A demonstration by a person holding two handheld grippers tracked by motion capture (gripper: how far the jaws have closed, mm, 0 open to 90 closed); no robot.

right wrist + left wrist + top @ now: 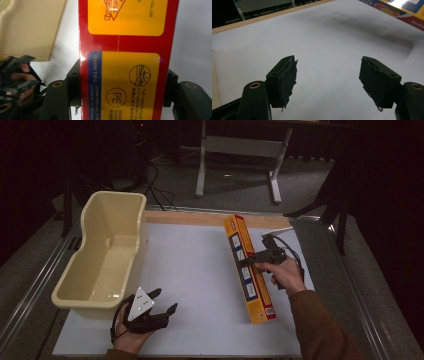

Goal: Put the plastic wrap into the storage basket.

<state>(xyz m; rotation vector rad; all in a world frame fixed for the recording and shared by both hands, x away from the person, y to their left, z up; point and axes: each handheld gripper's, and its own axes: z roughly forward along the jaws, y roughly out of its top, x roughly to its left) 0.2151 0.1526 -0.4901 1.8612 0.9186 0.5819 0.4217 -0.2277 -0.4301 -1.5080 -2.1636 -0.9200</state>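
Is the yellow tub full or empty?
Empty. The high view shows the tub's bare bottom, with nothing lying inside it.

A dim room with grey floor [235, 185]; beyond the table's [200, 270] far edge stand white desk legs [240, 160] and dark cables [157, 190].

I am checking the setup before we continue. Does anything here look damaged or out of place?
Yes. The black padding on the left gripper is torn: the edges of its pads are ragged, with loose shreds hanging. The long box, the tub and the right gripper look normal.
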